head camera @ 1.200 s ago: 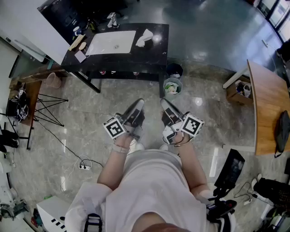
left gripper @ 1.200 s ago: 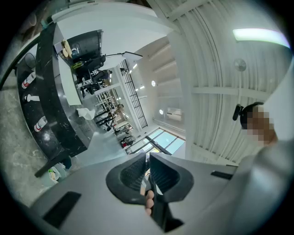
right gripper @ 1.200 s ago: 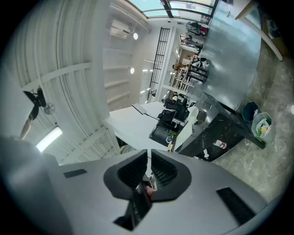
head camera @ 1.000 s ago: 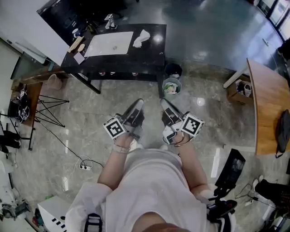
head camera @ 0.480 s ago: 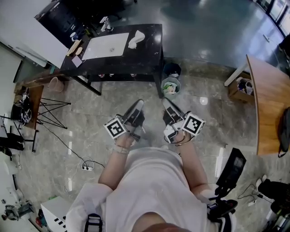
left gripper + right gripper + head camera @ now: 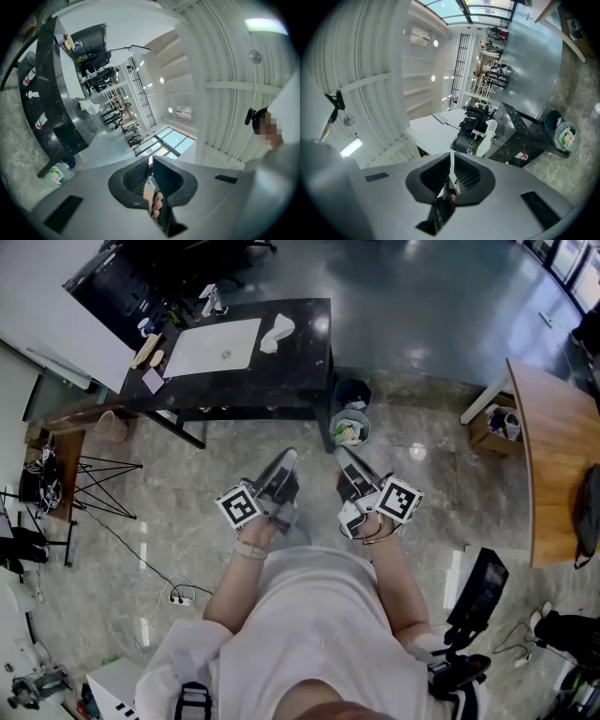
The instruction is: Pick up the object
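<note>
Pointing forward and held close to the person's body, the left gripper [image 6: 287, 457] and the right gripper [image 6: 343, 454] stand side by side above the floor [image 6: 187, 484]. In the left gripper view the left gripper [image 6: 151, 161] has its jaws closed, with only a thin slit between them and nothing inside. In the right gripper view the right gripper [image 6: 452, 157] is closed in the same way and is also empty.

Beyond both grippers, well apart from them, stands a black counter [image 6: 314, 362]. A bin [image 6: 345, 430] with a white bag stands on the floor between the grippers and the counter's near right corner.

On the counter lies a white crumpled cloth [image 6: 277, 332], which seems to be the object to pick up, though I cannot tell this for sure. It lies just right of a white basin [image 6: 214, 348], ahead and a little to the left of the left gripper. Its long axis runs away from the person, slanted a little to the right.
</note>
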A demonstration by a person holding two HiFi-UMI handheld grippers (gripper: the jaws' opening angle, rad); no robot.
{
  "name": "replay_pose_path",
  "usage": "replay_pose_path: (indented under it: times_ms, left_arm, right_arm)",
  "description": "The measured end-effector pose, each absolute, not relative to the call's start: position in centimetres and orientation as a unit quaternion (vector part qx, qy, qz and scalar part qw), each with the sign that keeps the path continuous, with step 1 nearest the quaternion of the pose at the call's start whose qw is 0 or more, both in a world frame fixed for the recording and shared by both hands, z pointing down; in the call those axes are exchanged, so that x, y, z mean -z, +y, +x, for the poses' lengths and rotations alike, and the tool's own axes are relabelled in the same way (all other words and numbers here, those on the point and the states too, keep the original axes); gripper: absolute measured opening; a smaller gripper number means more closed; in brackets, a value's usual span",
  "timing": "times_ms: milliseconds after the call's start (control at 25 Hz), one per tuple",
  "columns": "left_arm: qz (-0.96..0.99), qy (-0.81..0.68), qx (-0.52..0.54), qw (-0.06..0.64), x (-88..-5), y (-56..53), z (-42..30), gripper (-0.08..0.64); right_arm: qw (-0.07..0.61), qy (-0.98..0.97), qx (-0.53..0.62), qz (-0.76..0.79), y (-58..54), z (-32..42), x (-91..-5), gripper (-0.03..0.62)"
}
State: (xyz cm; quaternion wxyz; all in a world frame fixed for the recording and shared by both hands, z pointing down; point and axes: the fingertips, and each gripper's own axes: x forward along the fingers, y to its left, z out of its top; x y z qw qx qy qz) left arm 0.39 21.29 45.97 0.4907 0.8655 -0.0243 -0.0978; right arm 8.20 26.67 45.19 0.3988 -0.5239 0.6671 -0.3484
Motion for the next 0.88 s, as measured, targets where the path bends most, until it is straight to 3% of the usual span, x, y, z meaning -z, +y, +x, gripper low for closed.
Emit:
replay_pose_path:
  times_ms: [880]
  left_arm:
    - [0.829, -0.038, 0.123, 0.545, -48.6, -1.3, 0.3, 0.008]
  right_arm:
    - [0.345, 0.650, 0.396, -0.550, 5.2, 8.8, -48.5, 0.023]
